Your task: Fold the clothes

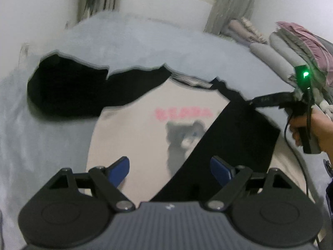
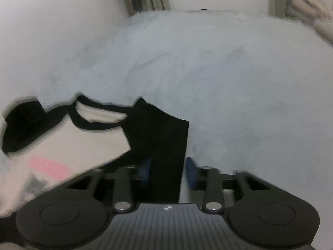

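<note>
Left wrist view: shirt (image 1: 133, 129) lies face up on the bed (image 1: 135, 39), cat print showing. One black sleeve (image 1: 62, 89) spreads out toward 10 o'clock; the other sleeve (image 1: 233, 133) lies folded diagonally across the body, 1 to 7 o'clock. Left gripper (image 1: 169, 169) hangs above the lower body, jaws wide, holding nothing. Right gripper (image 2: 167, 171) straddles the folded sleeve's edge, jaws parted with cloth between; whether it pinches, cannot tell. Probably placing or pressing that fold.
</note>
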